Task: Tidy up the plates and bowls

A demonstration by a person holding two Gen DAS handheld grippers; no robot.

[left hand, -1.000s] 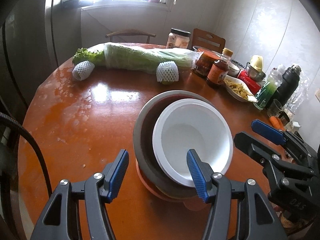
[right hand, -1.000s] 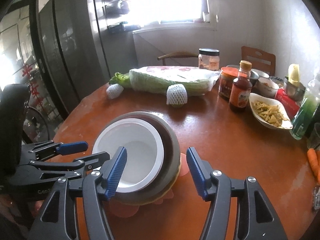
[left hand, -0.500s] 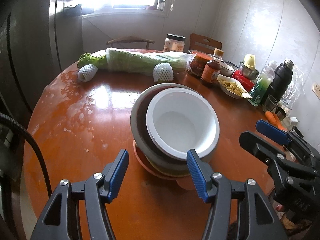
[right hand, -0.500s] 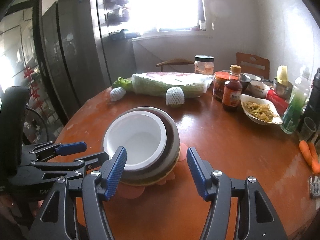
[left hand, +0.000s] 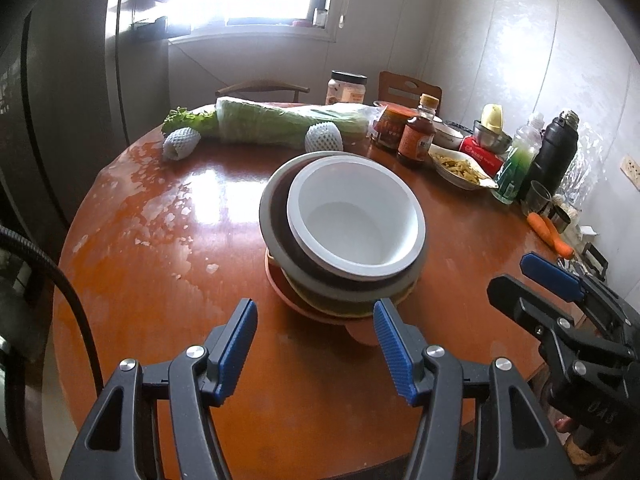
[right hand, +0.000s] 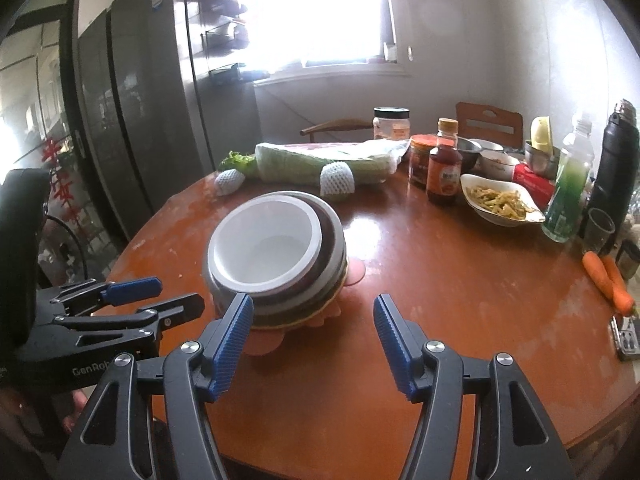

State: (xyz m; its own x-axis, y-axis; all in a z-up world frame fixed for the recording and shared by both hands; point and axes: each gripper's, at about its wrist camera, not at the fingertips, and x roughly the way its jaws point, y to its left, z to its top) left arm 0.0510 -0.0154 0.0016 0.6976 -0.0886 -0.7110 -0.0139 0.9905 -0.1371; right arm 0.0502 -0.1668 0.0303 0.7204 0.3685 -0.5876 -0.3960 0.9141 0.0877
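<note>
A white bowl sits tilted inside a grey bowl, stacked on a yellowish dish and an orange flower-shaped plate in the middle of the round wooden table. My left gripper hangs open just short of the stack's near edge, nothing between its blue pads. My right gripper is open too, its left pad close to the stack's near side. Each gripper shows in the other's view, the right gripper and the left gripper.
A wrapped cabbage and two foam-netted fruits lie at the table's far side. Jars, a sauce bottle, a dish of food, a green bottle, a black flask, a glass and carrots crowd the right. A dark fridge stands left.
Both grippers have drawn back toward the near table edge, so the stacked bowls now sit farther from their fingertips. Jaws stay as wide as before.
</note>
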